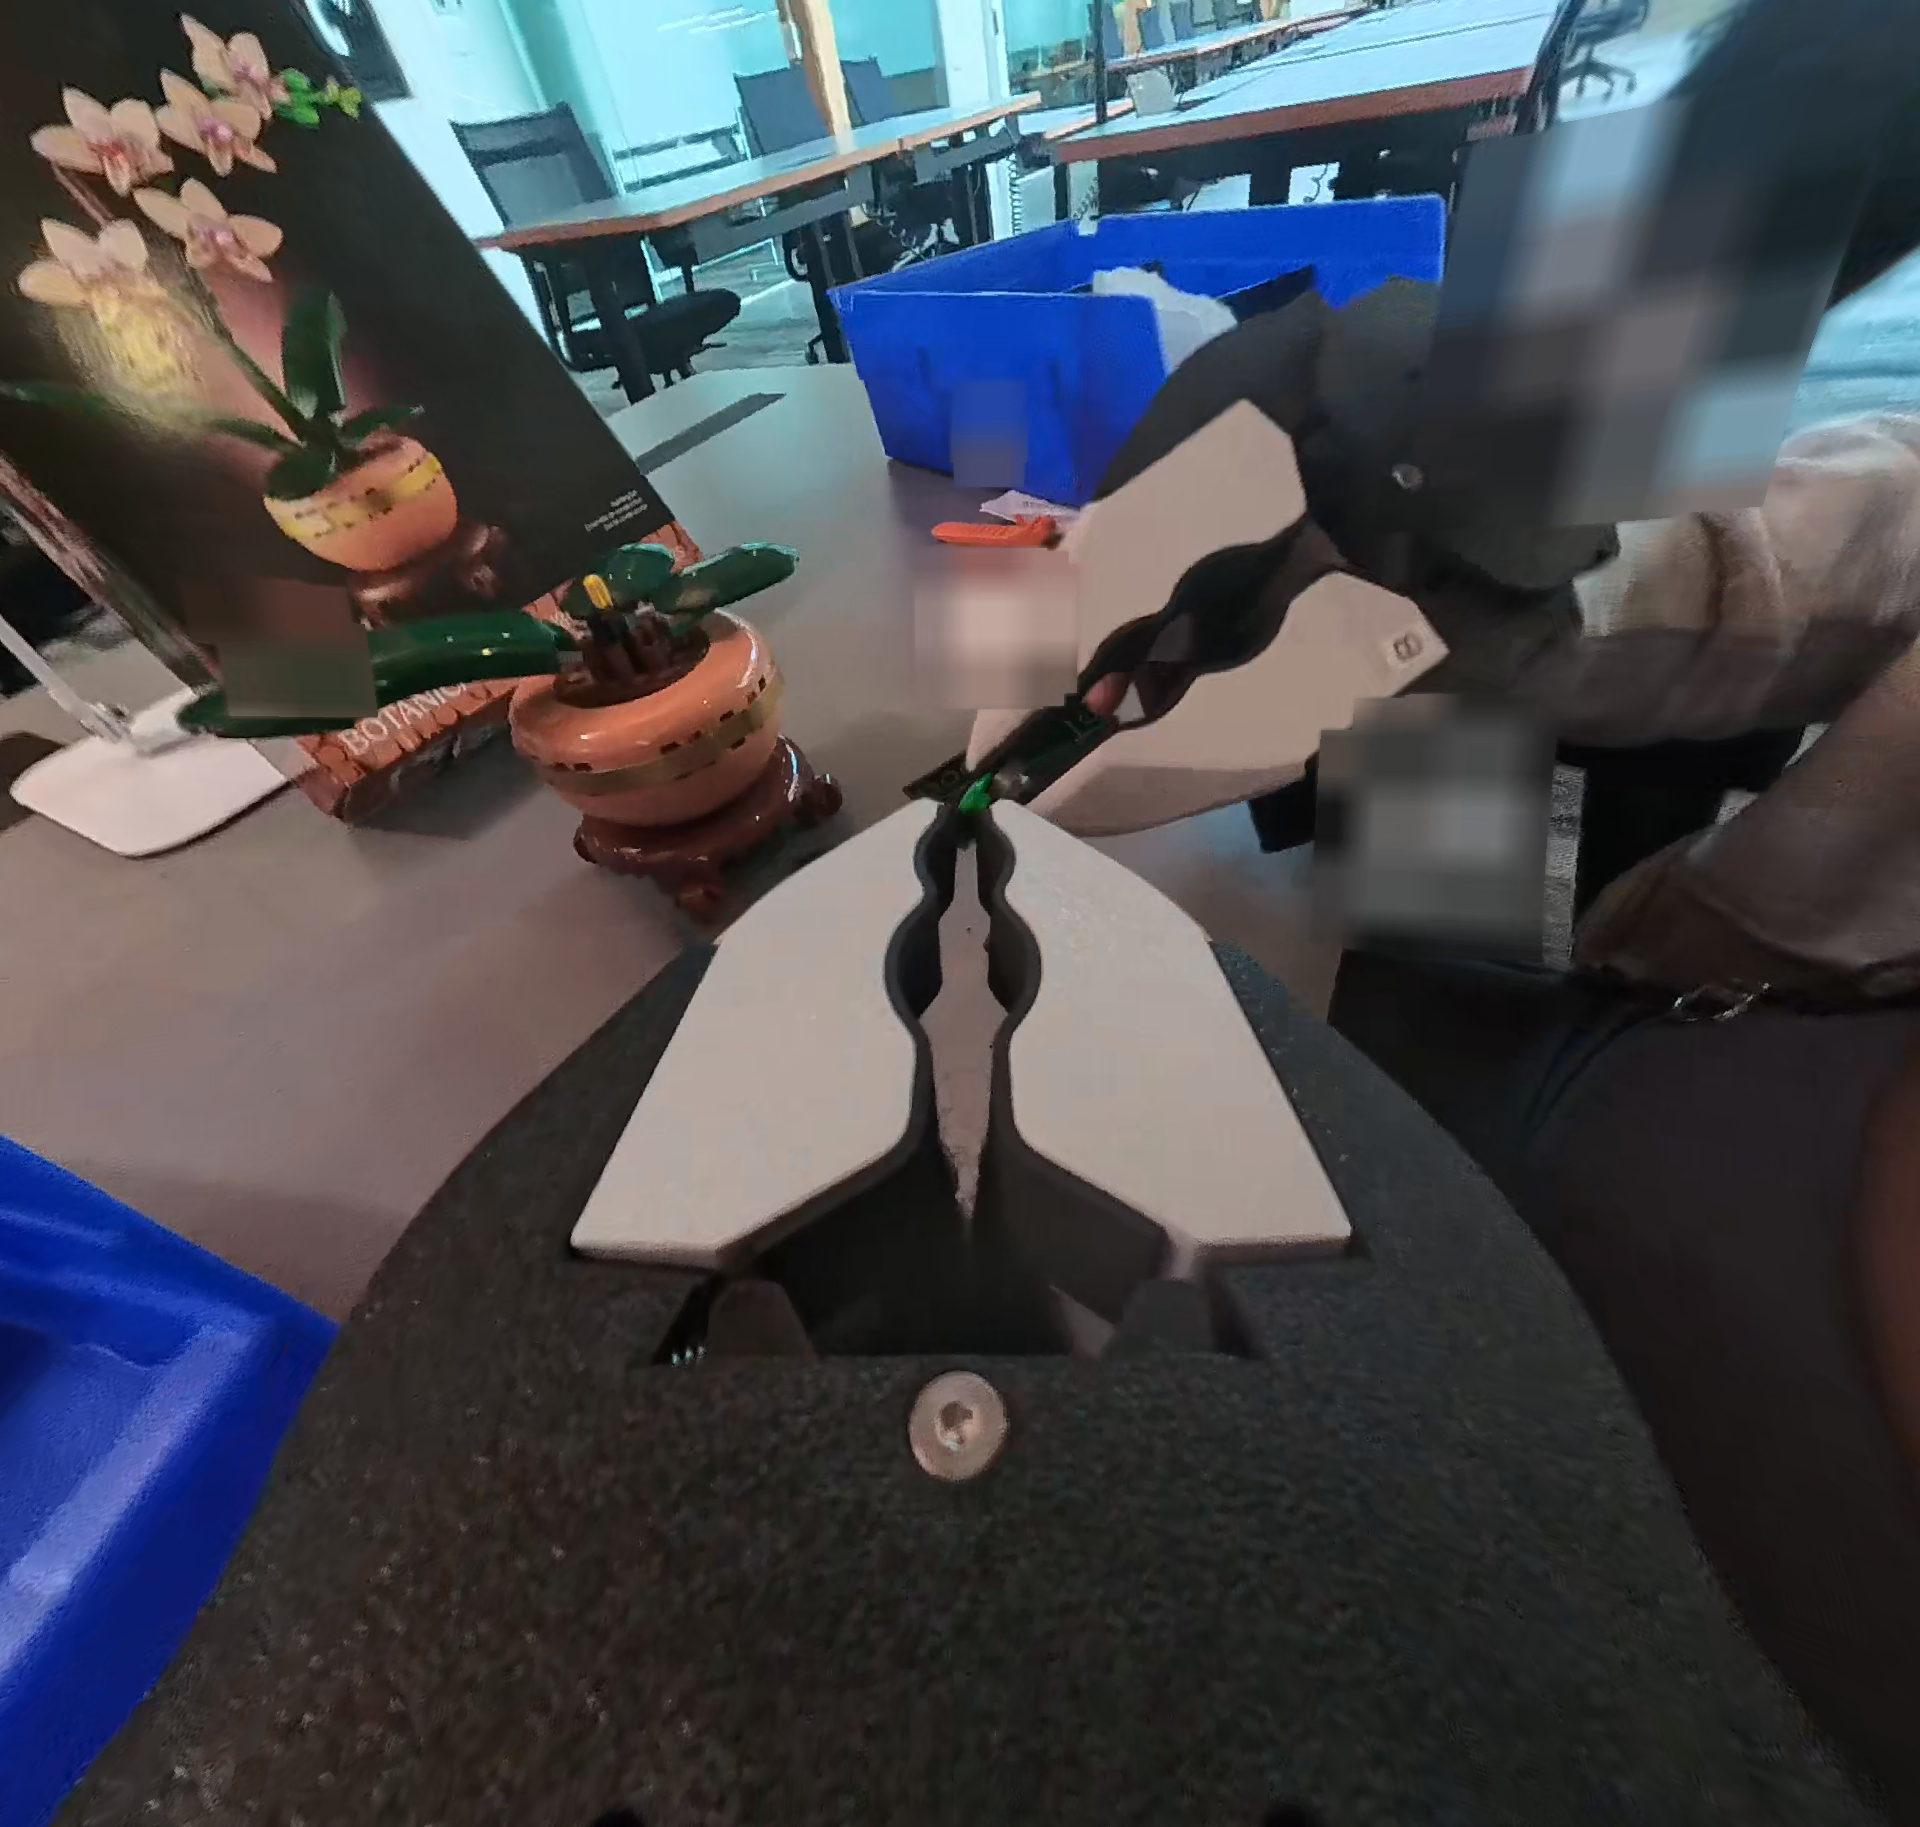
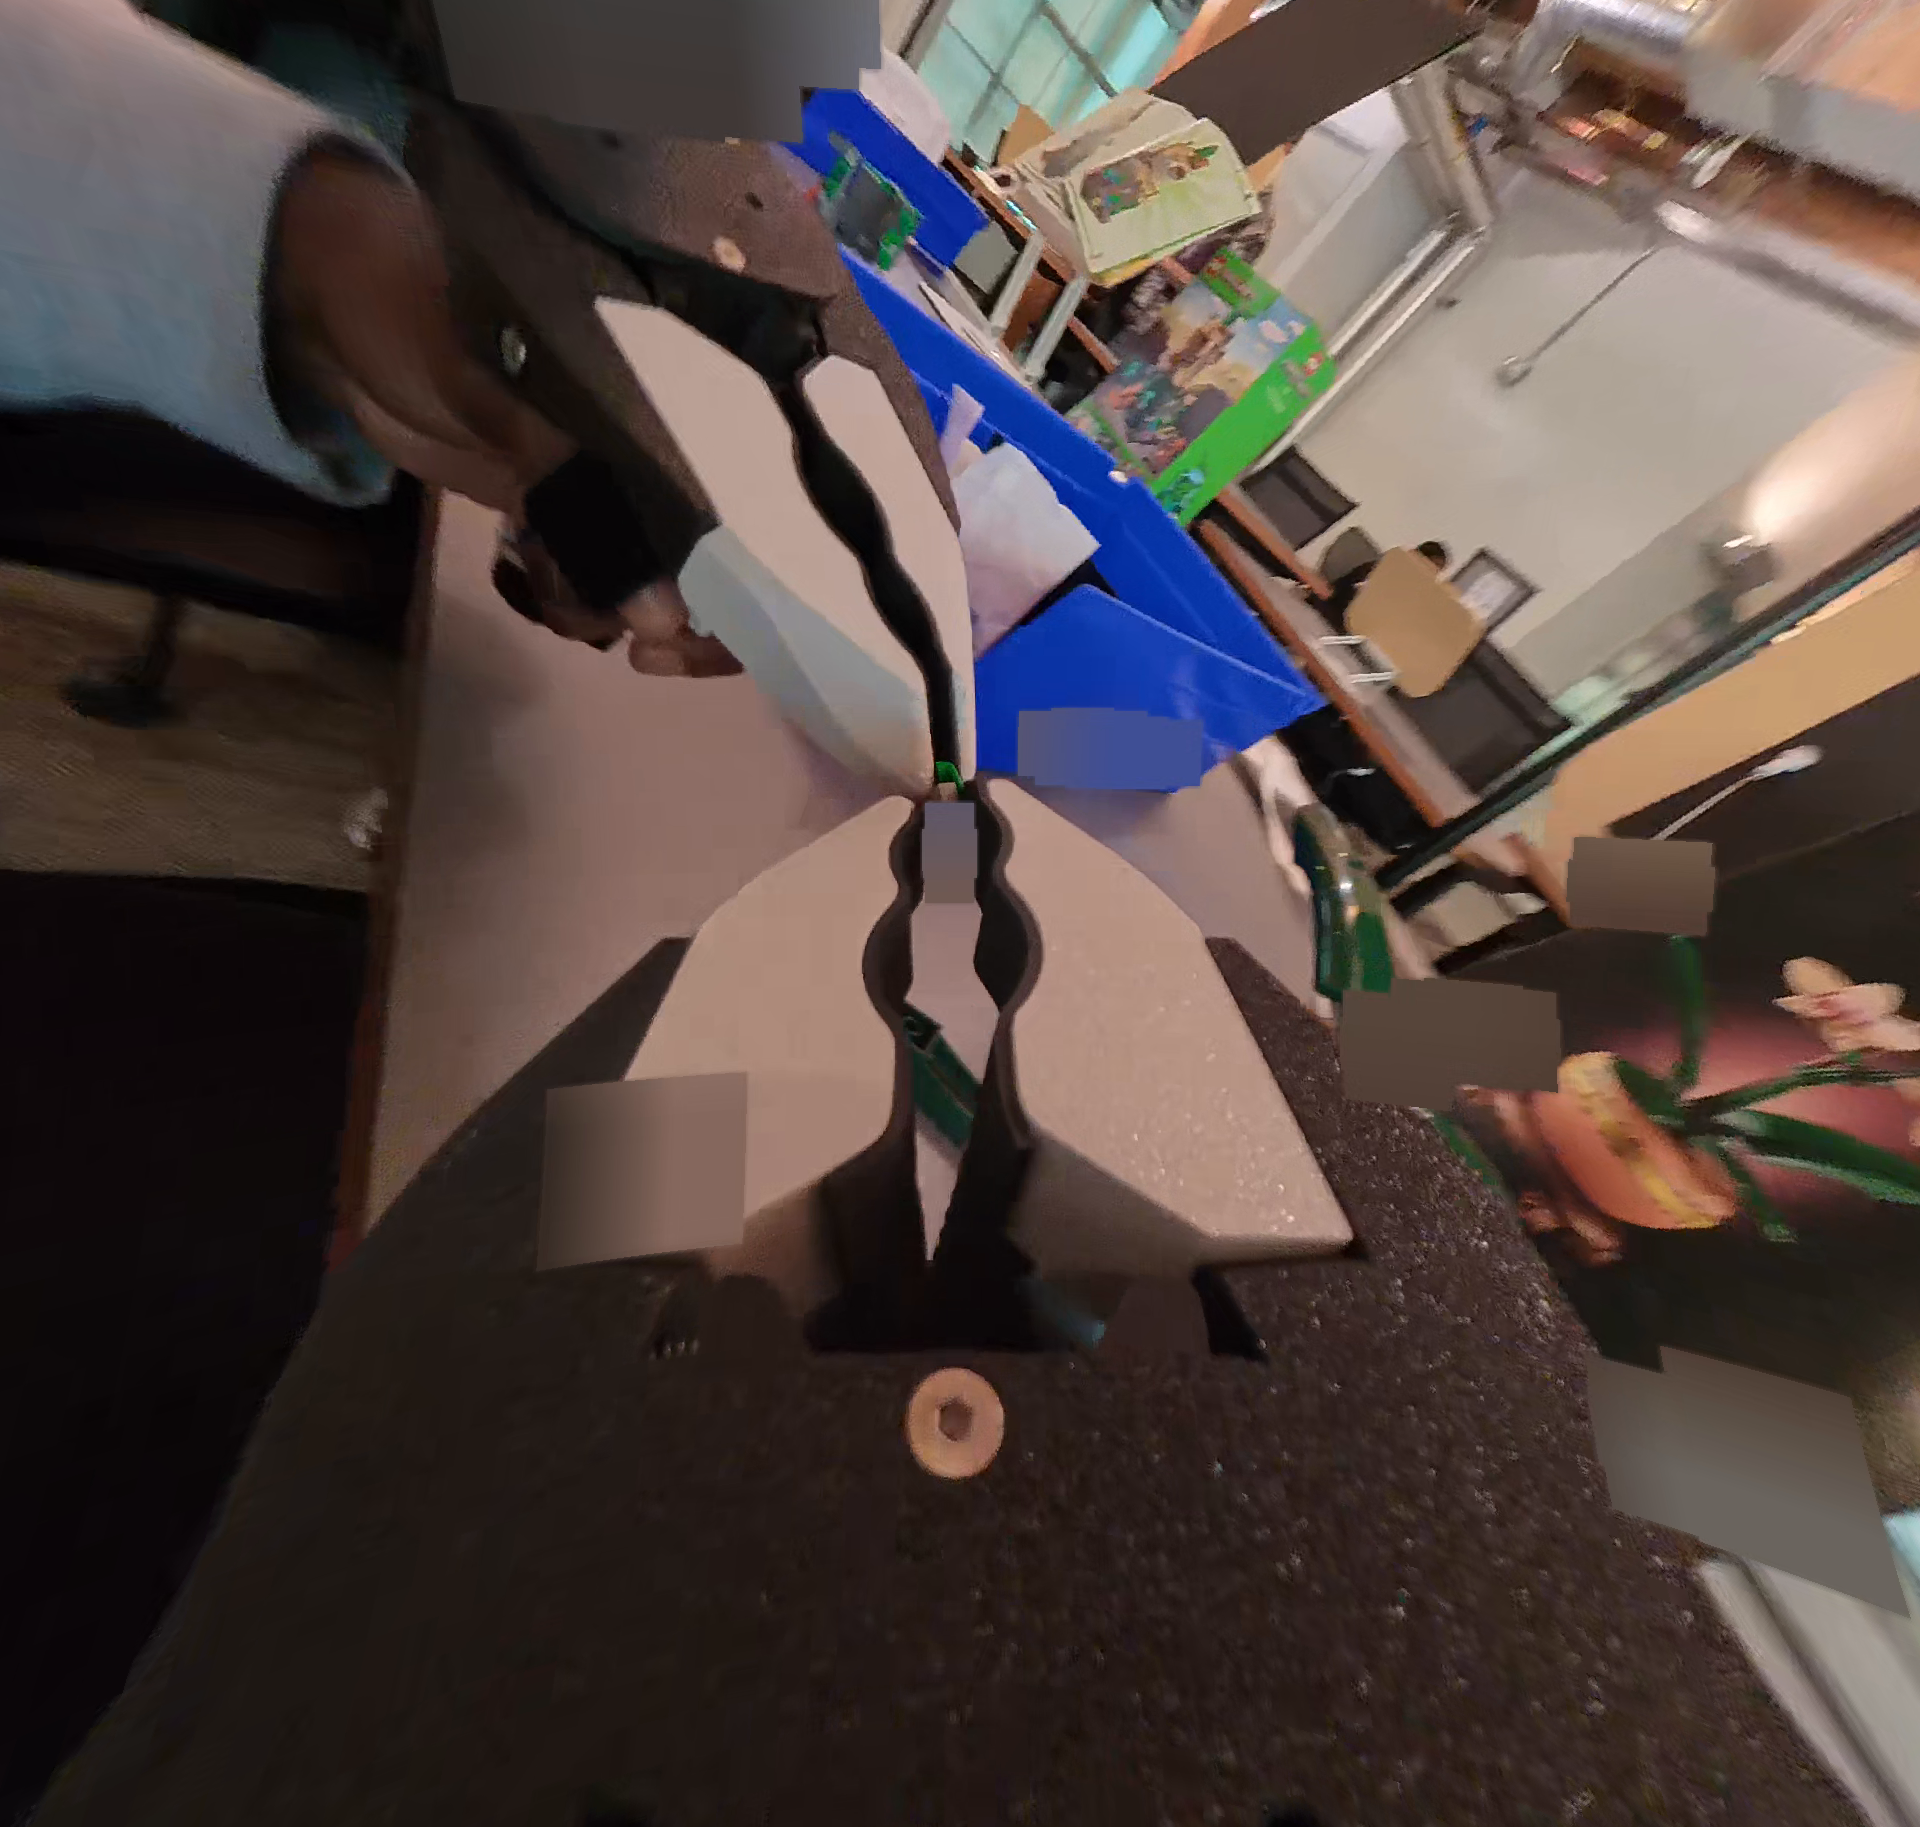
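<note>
Between both gripper (image 1: 961,821) tips: green piece (image 1: 975,793)

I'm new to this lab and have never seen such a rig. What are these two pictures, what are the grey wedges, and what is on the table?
There is no robot here: a person holds a two-finger gripper in each hand, and a camera on each looks forward along its grey fingers. One picture is from the left gripper, the other from the right gripper, so each also shows the other farther off. Their tips meet. The right gripper is shut on a dark green stem piece; the left is shut on its bright green tip. On the grey table stand a brick-built flower pot with green leaves, the box picturing the finished orchid, a blue bin and an orange tool.
</note>
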The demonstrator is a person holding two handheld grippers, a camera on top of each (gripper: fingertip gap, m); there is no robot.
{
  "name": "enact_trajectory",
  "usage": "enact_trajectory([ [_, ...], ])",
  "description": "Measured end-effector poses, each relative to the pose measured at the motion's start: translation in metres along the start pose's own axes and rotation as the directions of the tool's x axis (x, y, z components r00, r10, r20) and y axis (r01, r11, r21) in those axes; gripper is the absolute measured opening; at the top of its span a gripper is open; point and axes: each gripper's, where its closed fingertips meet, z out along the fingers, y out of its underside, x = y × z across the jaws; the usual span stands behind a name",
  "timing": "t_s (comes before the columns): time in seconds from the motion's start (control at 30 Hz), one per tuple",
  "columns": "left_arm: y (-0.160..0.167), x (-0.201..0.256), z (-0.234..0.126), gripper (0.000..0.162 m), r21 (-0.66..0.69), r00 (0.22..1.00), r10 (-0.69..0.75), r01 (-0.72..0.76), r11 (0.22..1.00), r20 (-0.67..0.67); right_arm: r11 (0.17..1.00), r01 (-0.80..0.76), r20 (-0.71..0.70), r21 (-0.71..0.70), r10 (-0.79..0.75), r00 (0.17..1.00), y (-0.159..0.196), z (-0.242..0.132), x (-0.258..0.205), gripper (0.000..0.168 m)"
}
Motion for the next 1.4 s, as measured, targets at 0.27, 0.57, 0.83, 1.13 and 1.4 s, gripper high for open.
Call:
enact_trajectory([
  [0.27, 0.004, 0.000, 0.002, 0.001, 0.041, 0.939, -0.328, 0.334, 0.942, -0.100, 0.960, 0.279, -0.121, -0.022, -0.280, 0.952, 0.000, -0.002, 0.000, 0.006],
  [0.57, 0.021, 0.001, 0.000, 0.009, -0.107, 0.980, 0.198, -0.201, 0.974, -0.035, 0.973, -0.211, 0.150, 0.099, 0.195, 0.969, 0.003, -0.007, -0.003, 0.005],
  [0.83, 0.006, 0.018, 0.005, 0.005, -0.040, 0.930, 0.336, -0.345, 0.938, -0.153, 0.905, -0.409, 0.338, 0.121, 0.350, 0.874, -0.010, -0.016, -0.006, 0.005],
  [1.13, 0.005, 0.032, 0.004, 0.006, -0.014, 0.902, 0.357, -0.372, 0.928, -0.244, 0.882, -0.467, 0.448, 0.067, 0.391, 0.804, -0.008, -0.020, -0.015, 0.005],
  [1.4, 0.016, 0.025, 0.007, 0.004, -0.125, 0.938, 0.240, -0.277, 0.953, -0.251, 0.977, -0.213, 0.319, 0.011, 0.198, 0.927, 0.005, -0.015, -0.017, 0.007],
])
